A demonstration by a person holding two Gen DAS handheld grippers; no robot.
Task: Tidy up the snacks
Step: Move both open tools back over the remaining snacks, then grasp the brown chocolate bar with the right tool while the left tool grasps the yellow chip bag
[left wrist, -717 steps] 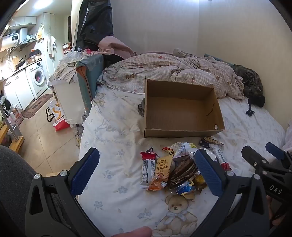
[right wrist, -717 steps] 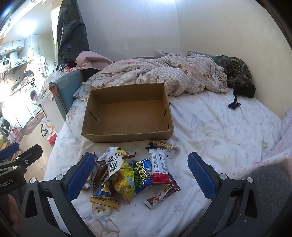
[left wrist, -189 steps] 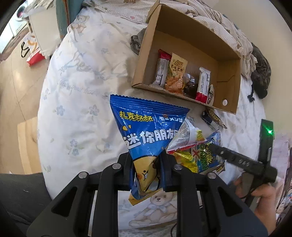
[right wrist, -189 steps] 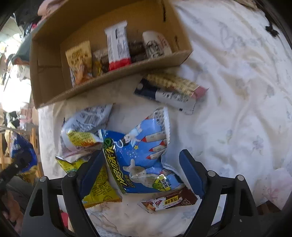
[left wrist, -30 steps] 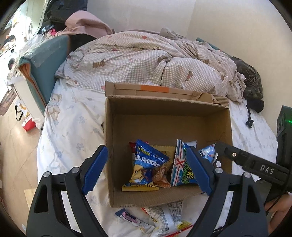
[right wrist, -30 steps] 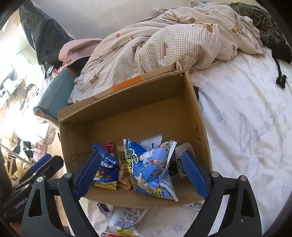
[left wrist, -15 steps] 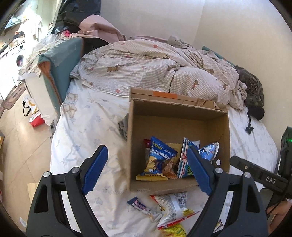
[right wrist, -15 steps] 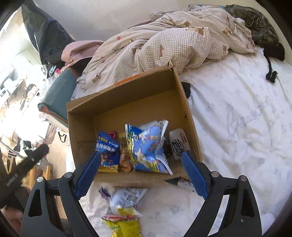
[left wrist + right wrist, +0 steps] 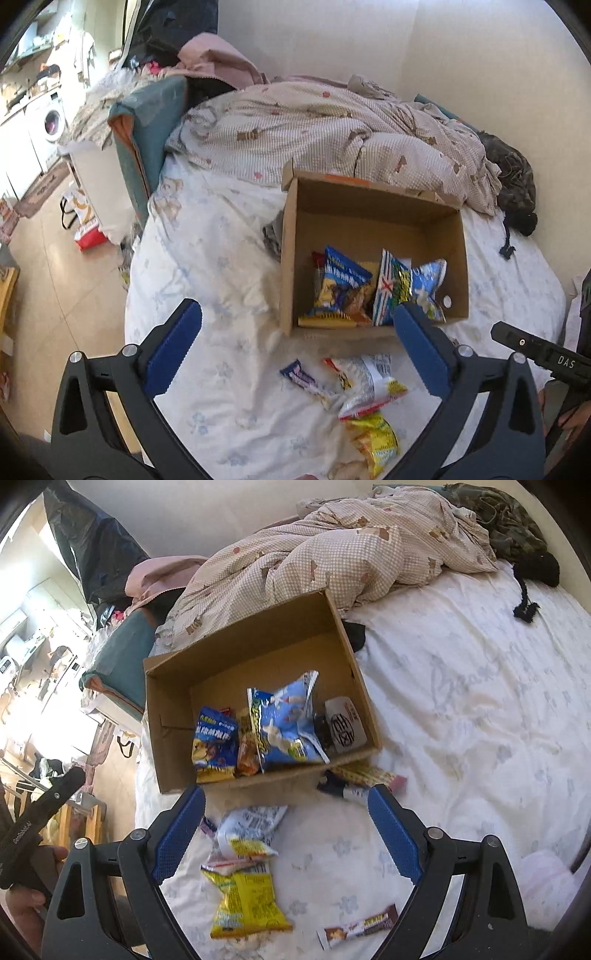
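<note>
hovering over the bed (image 9: 207, 236), the left gripper (image 9: 295, 354) is spreading its jaws wider with nothing between the pads, and the right gripper (image 9: 288, 834) is hanging wide and empty too. lying just below them on the sheet are a white bag (image 9: 247, 830), a yellow bag (image 9: 243, 901) and a brown bar (image 9: 358, 926) (a striped stick (image 9: 365, 775) is touching the box front). beyond, the box (image 9: 166, 738) is holding a dark blue bag (image 9: 216, 742), a light blue bag (image 9: 284, 727) and a white pack (image 9: 345, 729). a checked quilt (image 9: 314, 129) is bunching behind the box.
</note>
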